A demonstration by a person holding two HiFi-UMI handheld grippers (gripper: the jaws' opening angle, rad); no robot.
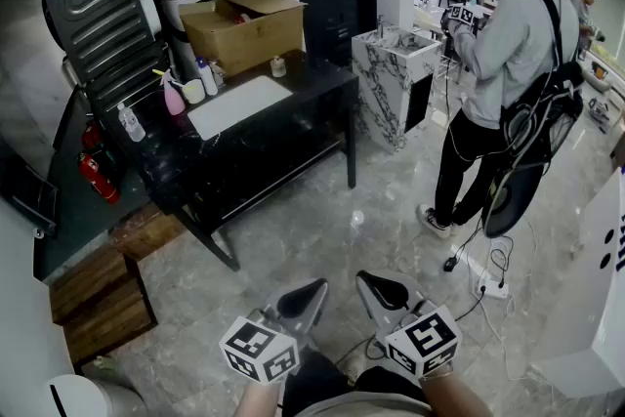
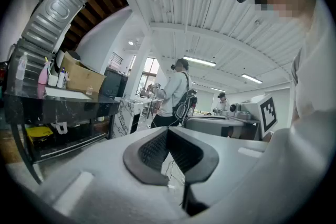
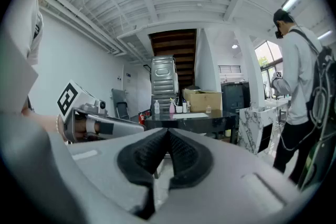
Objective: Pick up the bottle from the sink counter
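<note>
While the bottles wait at the far-left end of the black counter (image 1: 293, 85), nothing is near them. A clear bottle (image 1: 130, 122) stands upright closest to the counter's corner. A pink spray bottle (image 1: 173, 99) and a white bottle (image 1: 207, 77) stand further along, towards the cardboard box (image 1: 244, 26). Which of them is the one to fetch, I can't say from here. They're grouped along the back edge, so the front of the counter is open for a reach, which should help the approach.

Out to the right stands a marble sink stand (image 1: 391, 78), apart from the counter. Beyond it a person (image 1: 508, 54) with a backpack faces away, well clear of the route.

Now down to the near edge: the left gripper (image 1: 305, 298) and right gripper (image 1: 376, 288) sit low, close to the body, side by side over the tiled floor (image 1: 322, 220). Both point roughly level towards the room. Each gripper view shows the pads pressed together with nothing between them, so both claws are closed and empty. My read is that this is a carry posture and the pick hasn't begun. The walk to the counter comes first, and a claw has to open before any grasp.
</note>
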